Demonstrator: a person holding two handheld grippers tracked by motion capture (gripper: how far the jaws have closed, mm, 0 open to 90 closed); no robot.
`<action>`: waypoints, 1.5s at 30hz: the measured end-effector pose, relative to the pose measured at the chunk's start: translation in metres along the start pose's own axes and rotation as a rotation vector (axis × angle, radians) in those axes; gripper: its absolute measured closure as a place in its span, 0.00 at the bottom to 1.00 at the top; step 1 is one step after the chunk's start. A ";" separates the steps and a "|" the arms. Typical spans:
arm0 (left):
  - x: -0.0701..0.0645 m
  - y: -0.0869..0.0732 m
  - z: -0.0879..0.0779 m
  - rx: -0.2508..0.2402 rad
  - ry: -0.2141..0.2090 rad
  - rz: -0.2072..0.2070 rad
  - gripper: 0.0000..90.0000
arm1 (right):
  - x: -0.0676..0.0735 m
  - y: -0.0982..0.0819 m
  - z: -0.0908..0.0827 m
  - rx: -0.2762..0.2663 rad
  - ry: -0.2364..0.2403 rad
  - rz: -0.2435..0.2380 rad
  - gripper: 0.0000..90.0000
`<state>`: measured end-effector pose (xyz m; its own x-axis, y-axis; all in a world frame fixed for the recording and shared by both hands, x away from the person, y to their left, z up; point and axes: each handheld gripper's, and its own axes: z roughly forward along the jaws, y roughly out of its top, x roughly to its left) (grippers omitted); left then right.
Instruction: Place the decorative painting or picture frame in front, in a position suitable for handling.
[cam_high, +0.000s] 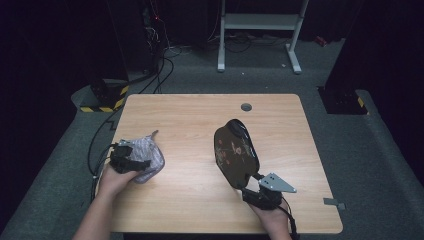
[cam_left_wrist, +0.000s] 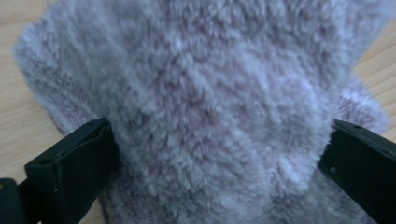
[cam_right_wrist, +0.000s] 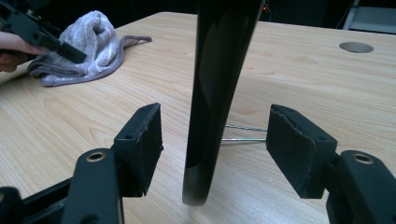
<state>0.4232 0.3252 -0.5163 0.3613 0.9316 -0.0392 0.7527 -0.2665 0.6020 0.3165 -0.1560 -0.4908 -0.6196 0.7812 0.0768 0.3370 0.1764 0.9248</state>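
Item: wooden table (cam_high: 190, 115), light grain, with a round grommet hole (cam_high: 246, 107) near the far edge. Item: cloth (cam_high: 146, 156), grey-lilac fleece, bunched at the left side of the table; the left gripper (cam_high: 125, 159) sits on its near-left part, jaws set fairly wide on either flank of a raised fold, pads pressing into the pile, so it appears to have the cloth in hold. Item: tray (cam_high: 236, 152), black lacquer, oval, with a floral motif, standing on edge right of centre, long axis running near to far and tilted upward. Item: right gripper (cam_high: 262, 192), at the tray's near end, nearer to it than the left hand. In the right gripper view the tray's rim (cam_right_wrist: 212, 98) stands upright between wide-open jaws, touching neither pad; closing would pinch it across its thickness. Hidden or unclear: what props the tray; the cloth's underside; two thin metal rods (cam_right_wrist: 245, 133) behind the tray, purpose unknown.
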 end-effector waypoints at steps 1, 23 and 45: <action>-0.002 0.000 0.001 0.001 0.016 0.013 0.00 | 0.000 0.000 0.000 0.000 -0.001 0.000 0.40; -0.028 -0.020 -0.010 -0.162 -0.006 0.042 0.69 | -0.003 -0.001 0.000 -0.011 0.002 0.020 0.40; -0.036 -0.029 -0.027 -0.314 -0.071 0.062 0.75 | 0.003 0.004 0.004 -0.056 -0.024 0.004 0.44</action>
<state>0.3738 0.3063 -0.5111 0.4464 0.8938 -0.0437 0.5256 -0.2224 0.8211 0.3191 -0.1502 -0.4884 -0.6012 0.7958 0.0723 0.2987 0.1398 0.9441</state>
